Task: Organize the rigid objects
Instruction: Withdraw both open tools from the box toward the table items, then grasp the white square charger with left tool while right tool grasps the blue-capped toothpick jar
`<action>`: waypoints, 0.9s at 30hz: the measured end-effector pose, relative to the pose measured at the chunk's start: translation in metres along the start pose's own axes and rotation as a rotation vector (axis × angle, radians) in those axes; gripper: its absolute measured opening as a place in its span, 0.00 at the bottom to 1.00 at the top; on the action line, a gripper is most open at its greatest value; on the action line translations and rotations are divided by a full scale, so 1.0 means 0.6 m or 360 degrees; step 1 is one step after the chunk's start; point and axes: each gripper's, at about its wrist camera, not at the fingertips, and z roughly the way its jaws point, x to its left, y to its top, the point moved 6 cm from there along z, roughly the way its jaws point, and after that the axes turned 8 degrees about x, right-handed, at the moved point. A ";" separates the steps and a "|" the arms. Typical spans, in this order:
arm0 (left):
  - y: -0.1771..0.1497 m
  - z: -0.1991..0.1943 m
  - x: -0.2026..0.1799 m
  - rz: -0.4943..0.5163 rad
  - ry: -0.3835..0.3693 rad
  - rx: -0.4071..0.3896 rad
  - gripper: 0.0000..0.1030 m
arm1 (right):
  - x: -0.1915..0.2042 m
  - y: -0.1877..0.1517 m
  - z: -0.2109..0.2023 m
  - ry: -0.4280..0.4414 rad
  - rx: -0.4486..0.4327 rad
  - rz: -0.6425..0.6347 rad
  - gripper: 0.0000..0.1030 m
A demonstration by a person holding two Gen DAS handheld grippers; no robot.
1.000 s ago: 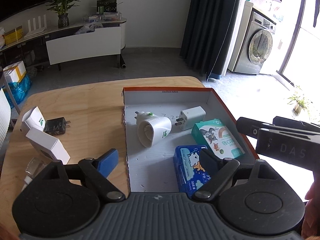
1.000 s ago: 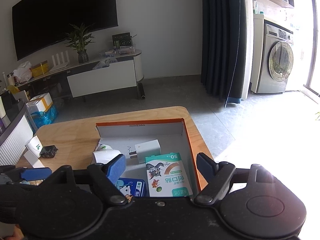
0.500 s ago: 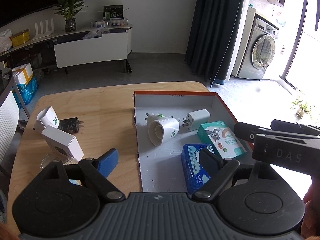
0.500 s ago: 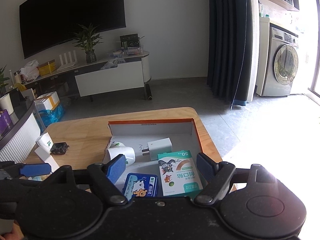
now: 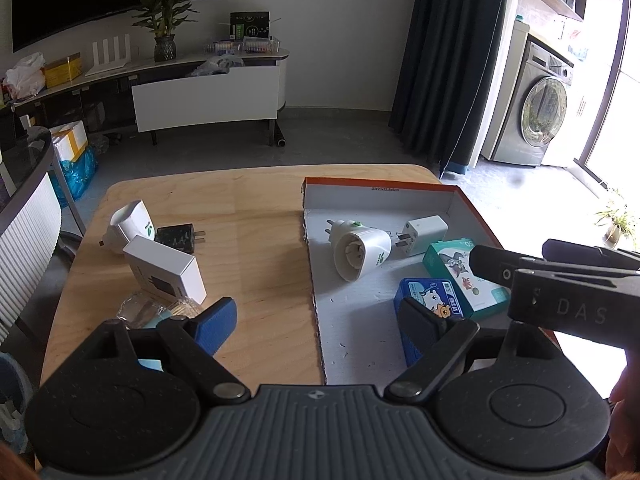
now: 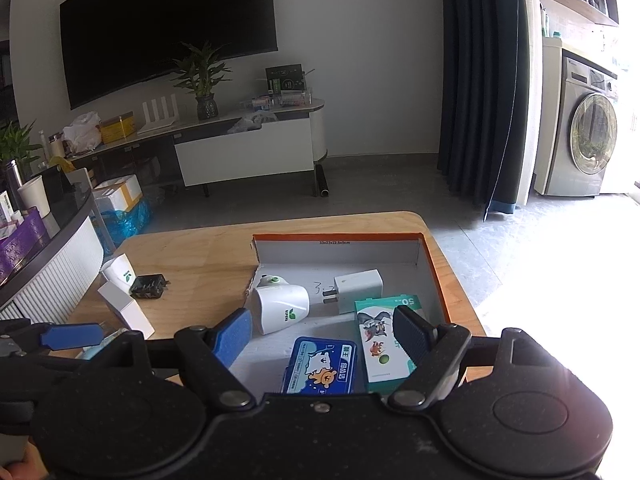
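Observation:
An orange-rimmed cardboard box (image 5: 380, 186) (image 6: 434, 264) on the wooden table holds a white round plug adapter (image 5: 360, 250) (image 6: 280, 308), a white charger (image 5: 424, 232) (image 6: 358, 290), a teal bandage box (image 5: 464, 280) (image 6: 380, 344) and a blue tin (image 5: 430, 304) (image 6: 320, 366). Left of the box lie a white carton (image 5: 164, 272) (image 6: 126, 312), another white adapter (image 5: 130, 226) (image 6: 120, 274) and a black charger (image 5: 176, 238) (image 6: 149, 286). My left gripper (image 5: 320, 324) hangs open over the box's near left edge, holding nothing. My right gripper (image 6: 326, 334) is open above the tin and bandage box.
Clear plastic wrapping (image 5: 152, 312) lies at the table's near left. Beyond the table stand a TV console (image 6: 240, 148) with a plant, a dark curtain (image 6: 480, 80) and a washing machine (image 6: 584, 144). A white ribbed chair (image 5: 24, 240) stands at the table's left.
Both grippers have drawn back from the table, so the box and its contents look smaller and farther. Both stay open. Nothing on the table moved.

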 end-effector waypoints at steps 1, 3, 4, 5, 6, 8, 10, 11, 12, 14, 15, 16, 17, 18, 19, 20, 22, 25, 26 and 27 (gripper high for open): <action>-0.001 -0.001 0.002 -0.0001 0.0003 -0.0002 0.87 | 0.003 0.000 0.000 0.0003 0.0003 -0.0004 0.89; -0.005 -0.003 0.009 -0.0006 0.0011 -0.0004 0.87 | 0.009 -0.001 0.002 0.0011 0.0009 -0.0015 0.89; -0.007 -0.003 0.013 -0.0009 0.0016 -0.0003 0.87 | 0.012 -0.002 0.003 0.0015 0.0012 -0.0020 0.89; -0.009 -0.003 0.018 -0.0016 0.0023 0.0000 0.87 | 0.016 -0.003 0.004 0.0021 0.0017 -0.0028 0.89; -0.011 -0.003 0.022 -0.0023 0.0027 0.0004 0.87 | 0.019 -0.003 0.005 0.0025 0.0020 -0.0036 0.89; -0.014 -0.004 0.030 -0.0035 0.0035 0.0008 0.87 | 0.028 -0.005 0.008 0.0038 0.0028 -0.0049 0.89; -0.017 -0.005 0.038 -0.0044 0.0047 0.0010 0.87 | 0.037 -0.006 0.011 0.0054 0.0035 -0.0060 0.89; -0.019 -0.006 0.042 -0.0051 0.0050 0.0012 0.87 | 0.042 -0.007 0.013 0.0060 0.0039 -0.0067 0.89; -0.020 -0.007 0.045 -0.0057 0.0053 0.0012 0.87 | 0.048 -0.008 0.015 0.0066 0.0042 -0.0073 0.89; -0.024 -0.007 0.053 -0.0071 0.0060 0.0016 0.87 | 0.057 -0.010 0.018 0.0080 0.0048 -0.0087 0.89; -0.027 -0.007 0.057 -0.0080 0.0064 0.0018 0.87 | 0.061 -0.011 0.019 0.0085 0.0052 -0.0093 0.89; -0.029 -0.007 0.061 -0.0087 0.0068 0.0022 0.87 | 0.066 -0.012 0.021 0.0091 0.0056 -0.0100 0.89; -0.031 -0.007 0.064 -0.0094 0.0073 0.0025 0.87 | 0.069 -0.013 0.023 0.0096 0.0060 -0.0106 0.89; -0.034 -0.008 0.068 -0.0100 0.0080 0.0030 0.87 | 0.074 -0.014 0.025 0.0103 0.0066 -0.0113 0.89; -0.036 -0.007 0.072 -0.0106 0.0085 0.0035 0.87 | 0.078 -0.016 0.027 0.0110 0.0073 -0.0119 0.89; -0.038 -0.008 0.076 -0.0113 0.0091 0.0039 0.87 | 0.081 -0.017 0.030 0.0117 0.0081 -0.0125 0.89; -0.044 -0.011 0.084 -0.0124 0.0102 0.0037 0.87 | 0.089 -0.020 0.035 0.0133 0.0094 -0.0135 0.89; -0.052 -0.013 0.095 -0.0141 0.0125 0.0041 0.87 | 0.101 -0.025 0.040 0.0162 0.0111 -0.0152 0.89; -0.054 -0.014 0.099 -0.0145 0.0131 0.0041 0.87 | 0.106 -0.026 0.041 0.0170 0.0118 -0.0161 0.89; -0.056 -0.014 0.104 -0.0151 0.0139 0.0041 0.87 | 0.110 -0.028 0.043 0.0179 0.0124 -0.0170 0.89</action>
